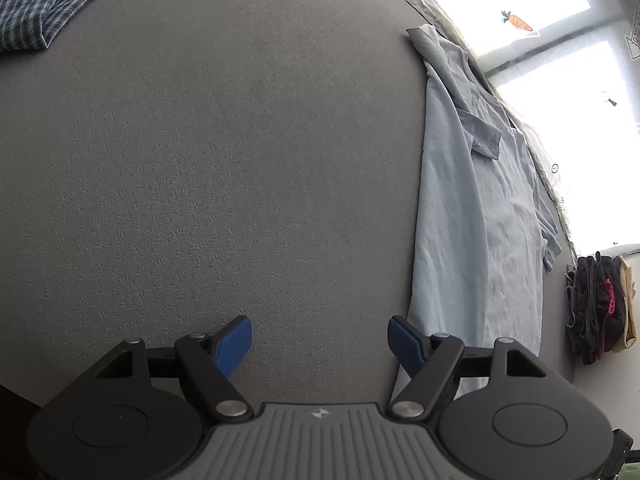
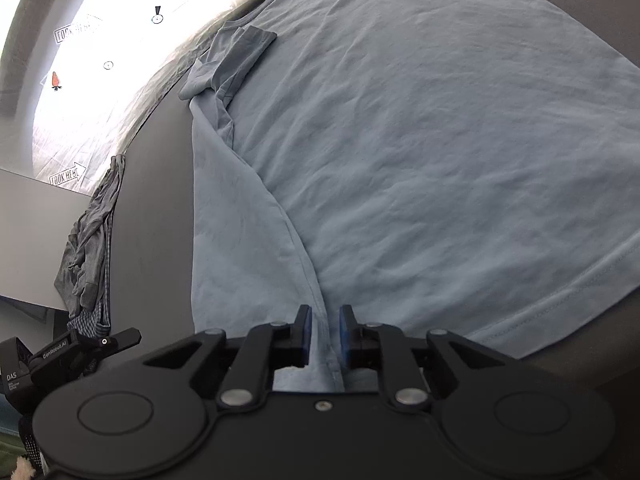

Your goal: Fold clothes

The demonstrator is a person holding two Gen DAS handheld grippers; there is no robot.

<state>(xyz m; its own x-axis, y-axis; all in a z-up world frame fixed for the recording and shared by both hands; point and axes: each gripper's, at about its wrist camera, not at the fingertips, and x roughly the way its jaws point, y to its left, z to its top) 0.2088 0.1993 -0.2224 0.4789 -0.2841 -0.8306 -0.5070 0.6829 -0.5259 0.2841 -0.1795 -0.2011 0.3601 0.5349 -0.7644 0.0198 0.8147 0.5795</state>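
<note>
A light blue T-shirt (image 2: 420, 140) lies spread on the grey table (image 2: 156, 200), with one sleeve (image 2: 240, 56) folded onto its body. A folded edge runs down the shirt to my right gripper (image 2: 325, 312). Its jaws stand a narrow gap apart, with that fabric ridge between the blue pads (image 2: 306, 332), and I see no pinch on it. In the left wrist view the same T-shirt (image 1: 480, 220) lies along the right side. My left gripper (image 1: 318, 322) hangs wide open over bare table (image 1: 200, 160) just left of the shirt's hem, holding nothing.
A blue plaid garment (image 1: 36, 12) lies at the far left corner. Dark clothes (image 1: 596, 308) hang in a pile past the table's right edge. A grey crumpled garment (image 2: 90, 248) drapes over the table's left edge. Bright floor with carrot stickers (image 1: 518, 22) lies beyond.
</note>
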